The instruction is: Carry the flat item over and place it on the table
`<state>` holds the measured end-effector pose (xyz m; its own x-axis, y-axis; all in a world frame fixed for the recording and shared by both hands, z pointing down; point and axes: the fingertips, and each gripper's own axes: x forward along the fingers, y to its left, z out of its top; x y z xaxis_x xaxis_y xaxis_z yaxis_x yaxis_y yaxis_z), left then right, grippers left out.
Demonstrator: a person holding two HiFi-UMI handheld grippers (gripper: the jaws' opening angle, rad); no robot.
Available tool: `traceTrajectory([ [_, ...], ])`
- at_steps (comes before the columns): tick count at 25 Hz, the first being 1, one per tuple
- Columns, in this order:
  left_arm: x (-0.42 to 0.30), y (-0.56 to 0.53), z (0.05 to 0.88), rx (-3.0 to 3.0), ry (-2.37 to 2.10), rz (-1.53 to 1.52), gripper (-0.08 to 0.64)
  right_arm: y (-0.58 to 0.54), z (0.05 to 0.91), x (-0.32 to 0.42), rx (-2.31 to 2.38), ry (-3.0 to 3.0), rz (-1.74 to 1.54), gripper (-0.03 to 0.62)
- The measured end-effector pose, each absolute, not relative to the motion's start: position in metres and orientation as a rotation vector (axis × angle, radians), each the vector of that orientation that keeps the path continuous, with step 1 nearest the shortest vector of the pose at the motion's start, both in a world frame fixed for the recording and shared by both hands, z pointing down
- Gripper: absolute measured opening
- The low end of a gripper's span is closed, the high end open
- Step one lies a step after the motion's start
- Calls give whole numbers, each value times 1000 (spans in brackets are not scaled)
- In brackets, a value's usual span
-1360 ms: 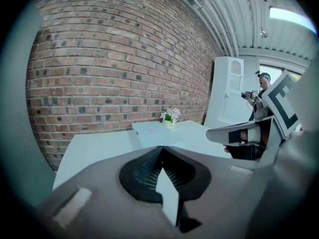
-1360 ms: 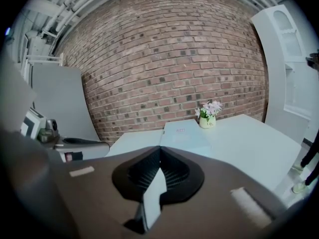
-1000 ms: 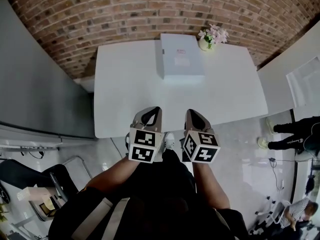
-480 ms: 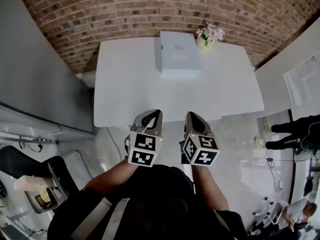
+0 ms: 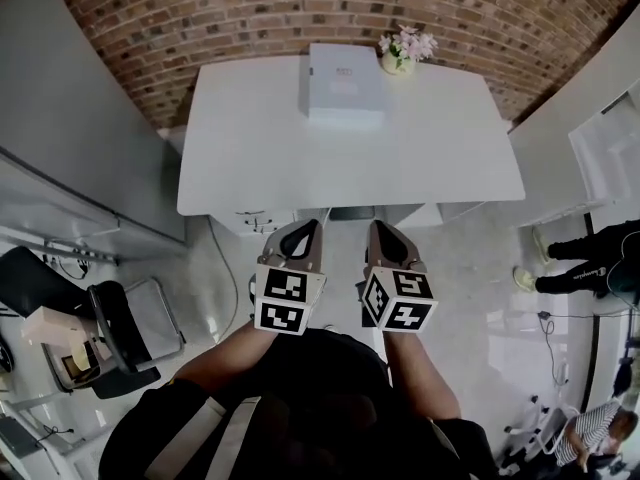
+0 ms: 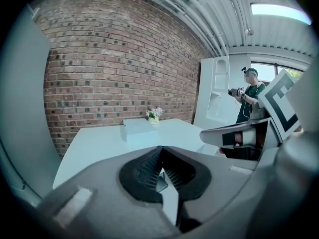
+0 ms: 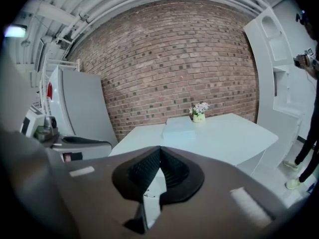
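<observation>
A flat white box (image 5: 345, 86) lies at the far edge of the white table (image 5: 350, 173), beside a small vase of pink flowers (image 5: 398, 53). My left gripper (image 5: 312, 228) and right gripper (image 5: 378, 228) hang side by side over the floor, short of the table's near edge, both shut with nothing in them. The left gripper view has the shut jaws (image 6: 160, 151) aimed at the table, with the box (image 6: 138, 129) far ahead. From the right gripper (image 7: 159, 151) the box (image 7: 178, 126) shows the same way, well beyond the jaws.
A brick wall (image 5: 300, 18) runs behind the table. A grey partition (image 5: 70, 148) stands at the left, with a chair (image 5: 130, 333) below it. White cabinets (image 5: 590, 138) and standing people (image 5: 585, 273) are at the right. A cable (image 5: 235, 278) trails on the floor.
Both grippers have drawn back from over the table's near edge to over the floor. The table and box now sit farther away, and both jaws stayed shut.
</observation>
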<state>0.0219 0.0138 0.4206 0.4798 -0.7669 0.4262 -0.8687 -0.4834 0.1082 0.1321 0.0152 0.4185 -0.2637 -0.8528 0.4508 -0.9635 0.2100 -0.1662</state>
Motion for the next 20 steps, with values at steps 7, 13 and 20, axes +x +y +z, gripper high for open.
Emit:
traceTrajectory([
  [7,40,81,407,2389,-1474,427,5,77,404,147,1652,-2295,554,1],
  [13,34,128,399,2350,-1552,415,5,120,398,146,1604,-2340,538,0],
  [20,17,167,405,2290,-1613,425,6,159,404,139,1563,-2354,550,0],
])
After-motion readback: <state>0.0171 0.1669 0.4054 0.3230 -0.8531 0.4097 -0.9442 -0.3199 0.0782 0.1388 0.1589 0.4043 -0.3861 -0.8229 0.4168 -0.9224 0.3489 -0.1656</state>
